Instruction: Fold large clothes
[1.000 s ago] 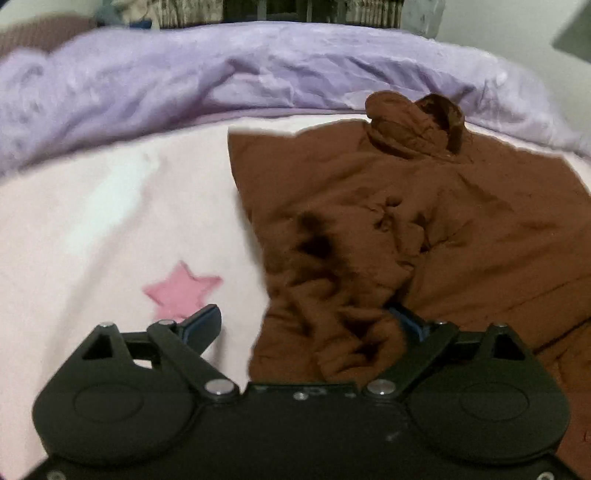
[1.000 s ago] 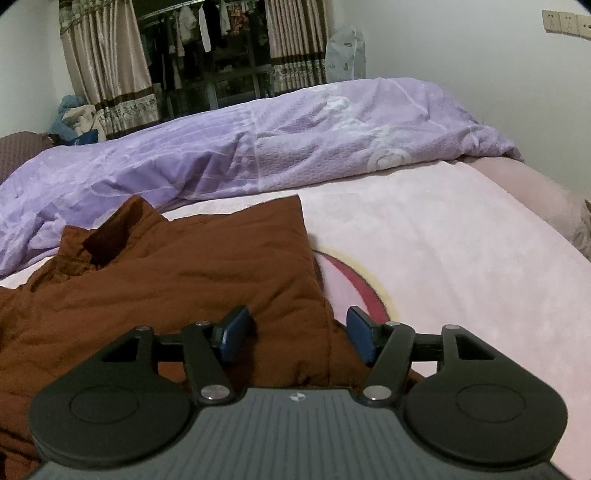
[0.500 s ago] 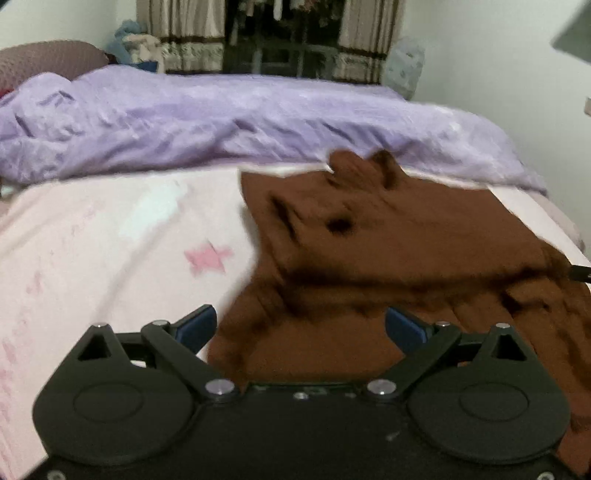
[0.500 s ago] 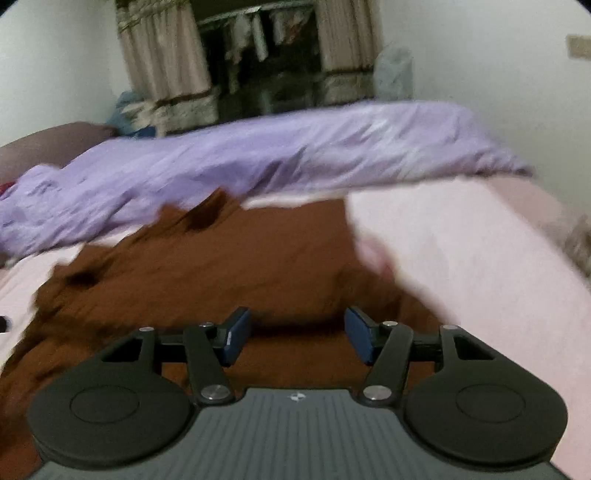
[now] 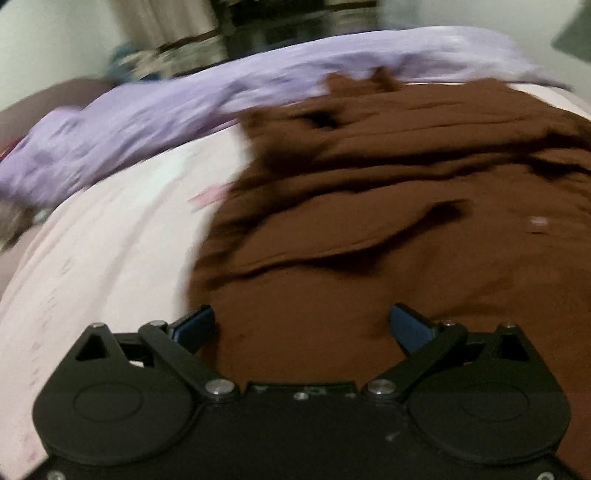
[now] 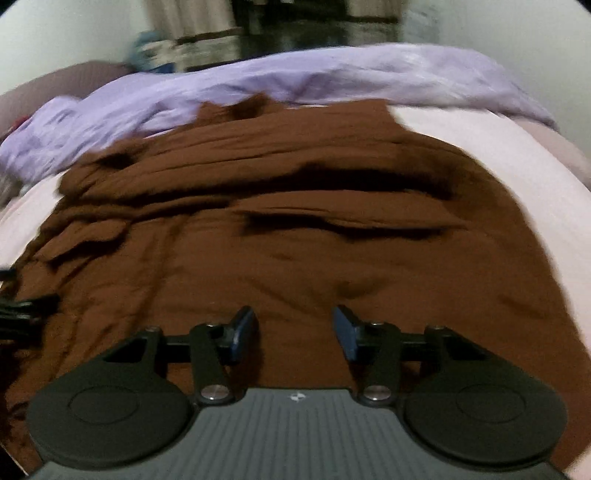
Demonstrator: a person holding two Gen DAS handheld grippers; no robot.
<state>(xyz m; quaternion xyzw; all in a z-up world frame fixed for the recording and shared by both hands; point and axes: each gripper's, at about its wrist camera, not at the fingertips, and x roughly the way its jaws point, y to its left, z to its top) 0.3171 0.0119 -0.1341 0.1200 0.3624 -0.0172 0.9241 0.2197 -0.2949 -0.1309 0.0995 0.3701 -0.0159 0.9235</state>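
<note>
**Brown garment spread on a pink bed, both grippers above its near edge**

While both views are smeared with blur, the room still reads: a pink bed sheet (image 5: 96, 266) covers the mattress, and a rumpled lilac duvet (image 6: 332, 77) lies bunched along its far side, from about 9 to 2 o'clock in the right wrist view. Beyond it, at 12 o'clock, hang curtains (image 6: 192, 18) beside a dark opening, with pale walls to either side.

The brown garment (image 6: 295, 229) lies wrinkled across the middle of the sheet, its collar end at 12 o'clock touching the duvet.

The left gripper (image 5: 301, 325) is spread wide over the garment's near left edge, grasping nothing. The right gripper (image 6: 293, 328) is over the near hem, its jaws closing, cloth below them but the pads not yet pressing on it.
</note>
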